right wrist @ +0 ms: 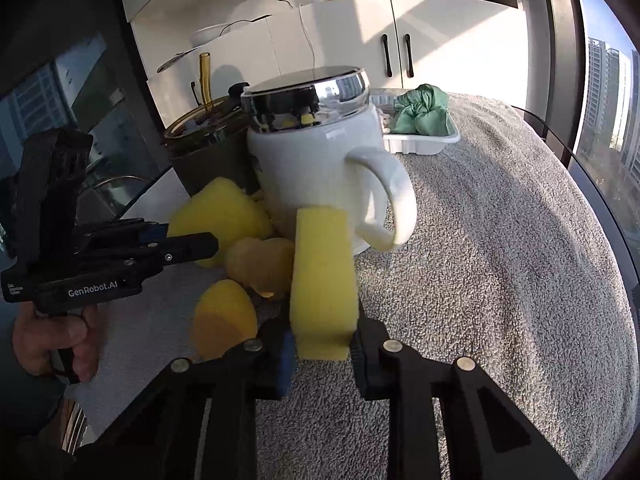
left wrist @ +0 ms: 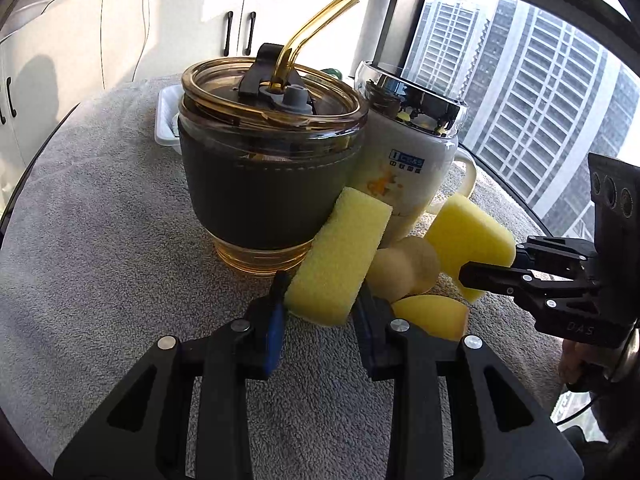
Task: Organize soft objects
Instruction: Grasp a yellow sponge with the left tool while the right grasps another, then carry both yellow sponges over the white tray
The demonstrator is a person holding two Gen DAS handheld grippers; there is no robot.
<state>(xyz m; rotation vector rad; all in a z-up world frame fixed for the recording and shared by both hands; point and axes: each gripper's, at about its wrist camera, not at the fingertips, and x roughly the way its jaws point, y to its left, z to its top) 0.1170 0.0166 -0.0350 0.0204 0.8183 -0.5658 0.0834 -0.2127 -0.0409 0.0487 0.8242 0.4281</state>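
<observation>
In the left wrist view my left gripper [left wrist: 322, 292] is shut on the near end of a yellow sponge block [left wrist: 340, 248], which slants up against the tumbler. My right gripper [right wrist: 320, 332] is shut on a second yellow sponge block [right wrist: 324, 272], standing upright in front of the mug's handle. Between the two lie a tan round sponge [left wrist: 404, 268] and a yellow half-round sponge [left wrist: 432, 314]. Each gripper shows in the other's view: the right gripper [left wrist: 466, 276] pinches its sponge [left wrist: 468, 232], and the left gripper [right wrist: 210, 246] pinches its sponge [right wrist: 220, 212].
An amber tumbler [left wrist: 272, 184] with a dark sleeve and straw stands beside a white mug [right wrist: 316, 176] with a chrome lid, right behind the sponges. A white tray [right wrist: 424, 145] holding green cloth [right wrist: 420, 114] sits at the back. A grey towel [right wrist: 500, 260] covers the table; windows lie beyond its edge.
</observation>
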